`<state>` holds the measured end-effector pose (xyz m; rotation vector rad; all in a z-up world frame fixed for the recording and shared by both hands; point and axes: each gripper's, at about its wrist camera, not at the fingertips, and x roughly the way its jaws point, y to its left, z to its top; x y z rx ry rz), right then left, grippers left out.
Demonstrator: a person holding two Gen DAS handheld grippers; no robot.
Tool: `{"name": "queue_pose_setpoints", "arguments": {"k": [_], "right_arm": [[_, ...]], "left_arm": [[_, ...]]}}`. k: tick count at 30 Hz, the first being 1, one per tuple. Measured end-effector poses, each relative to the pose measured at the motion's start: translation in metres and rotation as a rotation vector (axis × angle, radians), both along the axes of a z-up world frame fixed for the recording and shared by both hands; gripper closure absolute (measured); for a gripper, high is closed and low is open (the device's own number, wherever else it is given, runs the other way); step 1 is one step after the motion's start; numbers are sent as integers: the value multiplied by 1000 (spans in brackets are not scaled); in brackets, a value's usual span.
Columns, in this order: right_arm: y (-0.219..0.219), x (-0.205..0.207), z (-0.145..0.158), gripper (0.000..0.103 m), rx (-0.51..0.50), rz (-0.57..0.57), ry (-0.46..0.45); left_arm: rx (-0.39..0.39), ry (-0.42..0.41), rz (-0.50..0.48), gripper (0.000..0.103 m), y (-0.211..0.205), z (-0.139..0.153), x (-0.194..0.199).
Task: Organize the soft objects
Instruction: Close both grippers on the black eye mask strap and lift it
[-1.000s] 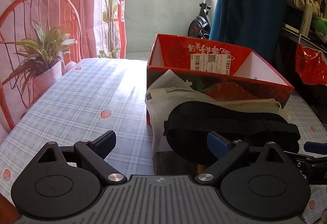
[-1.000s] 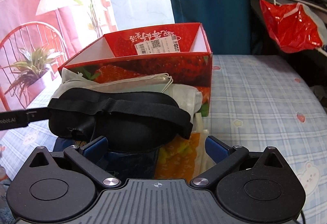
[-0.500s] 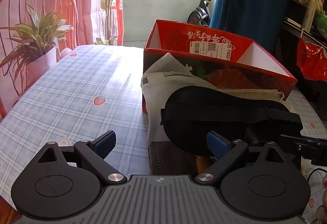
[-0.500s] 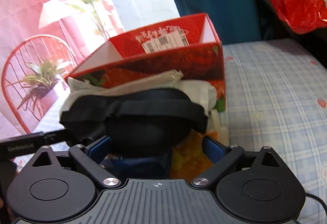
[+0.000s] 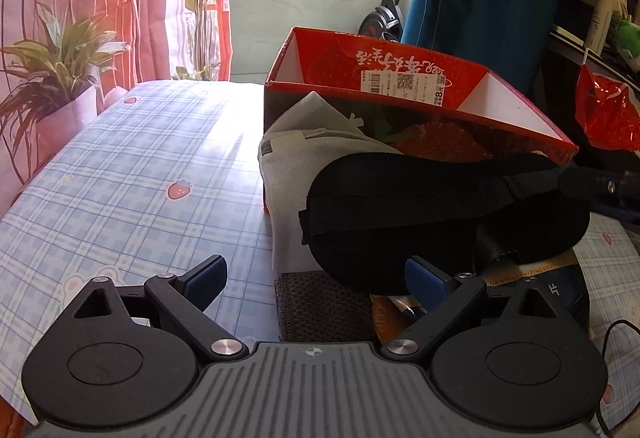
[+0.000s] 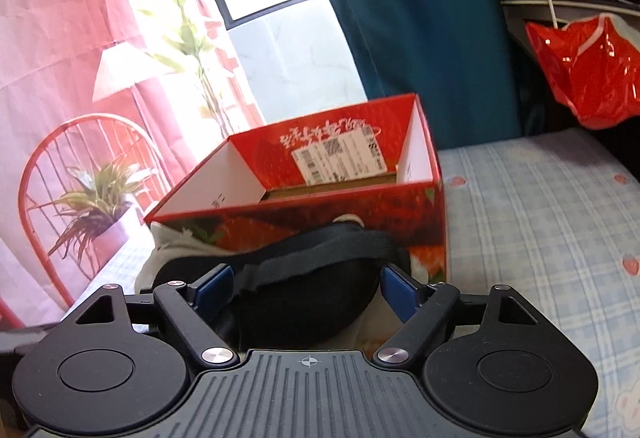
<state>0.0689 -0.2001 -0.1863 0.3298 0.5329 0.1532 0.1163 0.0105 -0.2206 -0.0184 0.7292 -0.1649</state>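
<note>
A black sleep mask (image 5: 420, 214) lies on top of a pile of soft things, over a pale cloth bag (image 5: 296, 162), in front of an open red strawberry box (image 5: 400, 78). My left gripper (image 5: 316, 276) is open and empty, low over the tablecloth just left of the pile. My right gripper (image 6: 306, 288) is open, with the sleep mask (image 6: 304, 278) between its blue pads, which stand at the mask's two ends. The red box (image 6: 320, 174) stands just behind it.
A brown knit piece (image 5: 320, 306) and an orange packet (image 5: 532, 270) lie under the mask. A blue plaid tablecloth (image 5: 140, 198) covers the table. A red plastic bag (image 6: 584, 70) hangs at the right. A red chair (image 6: 60, 174) with a plant stands left.
My right gripper has moved forward and risen, so the mask now sits between its pads and the box interior shows. My left gripper has shifted slightly; the mask's right end looks lifted.
</note>
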Motion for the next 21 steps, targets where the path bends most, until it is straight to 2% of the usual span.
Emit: {"name": "queue_pose_setpoints", "arguments": {"k": [3, 6, 8, 11, 14, 20, 21], "right_arm": [[0, 5, 3, 26, -3, 3, -22], [-1, 9, 5, 34, -4, -1, -39], [-2, 10, 5, 55, -5, -4, -48], [-2, 12, 1, 77, -31, -3, -29], [-4, 13, -7, 83, -23, -4, -8], [-5, 15, -14, 84, -14, 2, 2], [-5, 15, -15, 84, -12, 2, 4]], "left_arm": [[2, 5, -1, 6, 0, -1, 2], [2, 14, 0, 6, 0, -3, 4], [-2, 16, 5, 7, 1, -2, 5], [-42, 21, 7, 13, 7, 1, 7], [-120, 22, 15, 18, 16, 5, 12], [-289, 77, 81, 21, 38, 2, 27], [-309, 79, 84, 24, 41, 1, 29]]}}
